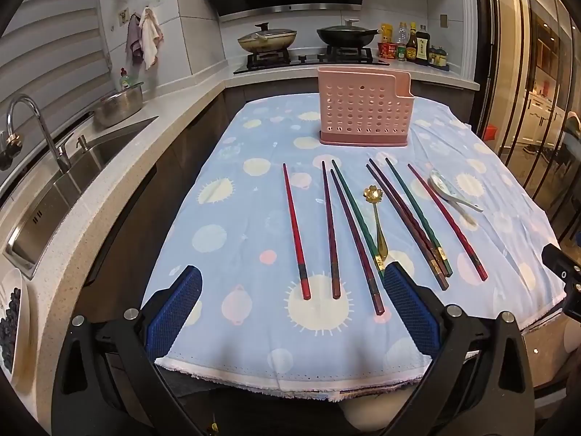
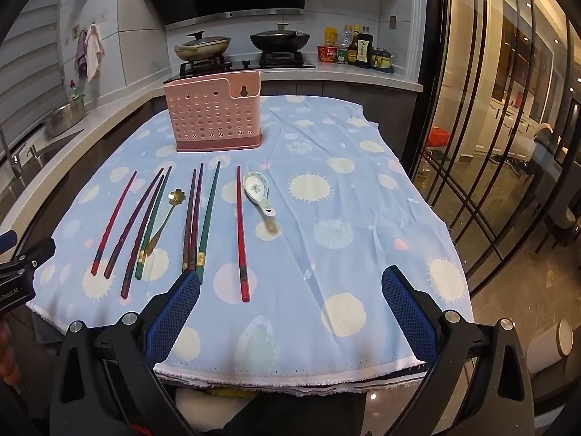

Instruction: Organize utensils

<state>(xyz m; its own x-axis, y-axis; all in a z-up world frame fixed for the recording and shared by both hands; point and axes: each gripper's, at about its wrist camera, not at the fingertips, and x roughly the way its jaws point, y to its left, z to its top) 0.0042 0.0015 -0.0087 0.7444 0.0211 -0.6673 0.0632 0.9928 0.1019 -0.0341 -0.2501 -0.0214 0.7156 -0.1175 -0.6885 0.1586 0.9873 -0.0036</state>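
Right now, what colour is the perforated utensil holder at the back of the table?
Pink: the utensil holder, seen best in the left wrist view.

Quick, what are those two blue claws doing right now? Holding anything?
Left gripper: open wide, holding nothing, above the tablecloth's near edge.
Right gripper: open wide, holding nothing.

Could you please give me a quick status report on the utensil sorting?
Left gripper and right gripper open, empty. Chopsticks, gold spoon, ceramic spoon all on the cloth; pink holder empty. Nothing blocking.
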